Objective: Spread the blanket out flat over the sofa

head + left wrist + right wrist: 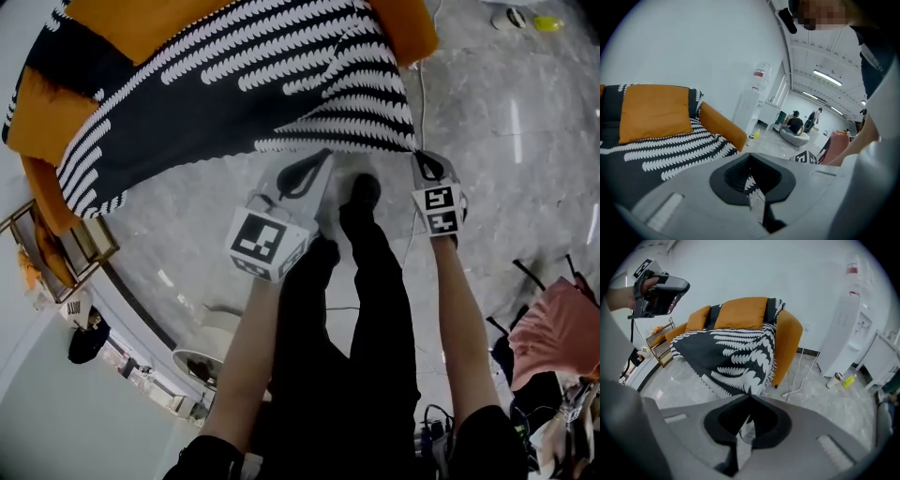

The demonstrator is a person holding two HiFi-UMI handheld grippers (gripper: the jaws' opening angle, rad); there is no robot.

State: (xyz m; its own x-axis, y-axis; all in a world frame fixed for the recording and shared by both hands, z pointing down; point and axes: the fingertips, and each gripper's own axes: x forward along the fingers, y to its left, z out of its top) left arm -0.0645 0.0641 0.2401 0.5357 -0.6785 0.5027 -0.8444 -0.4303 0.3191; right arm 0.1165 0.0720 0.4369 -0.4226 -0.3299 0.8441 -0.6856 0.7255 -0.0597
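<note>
- Floor (pixel 525 141): grey marble-look, glossy; the person's dark-trousered legs (pixel 366 309) stand on it in front of the sofa.
- Sofa (pixel 788 345): orange, against a white wall, seen from the front in the right gripper view.
- Blanket (pixel 733 355): black with white leaf-like stripes. It lies over the sofa back and seat, between the arms. Its front edge is lifted off the sofa and stretched out over the floor toward the person. Some folds show, so it is not flat.
- Dispenser (pixel 843 329): white, upright, just right of the sofa by the wall.
- Big cushion (pixel 740 314): orange, leaning on the sofa back, on top of the blanket.
- Small cushion (pixel 698 318): orange, at the far end of the back, beside the big one.
- Side table (pixel 661 345): gold frame, on the floor at the sofa's far end.
- Left gripper (pixel 317 161): fingers closed tight on the blanket's front edge; patterned cloth shows between them in its own view.
- Right gripper (pixel 424 159): fingers nearly together, pinching the blanket's front corner; cloth sits in the gap in its own view. It is well apart from the left one, with the edge pulled between them.
- Cable (pixel 802 376): white, running down by the sofa arm and across the floor.
- Cup (pixel 833 379) and yellow bottle (pixel 849 380): on the floor at the dispenser's foot, close together.
</note>
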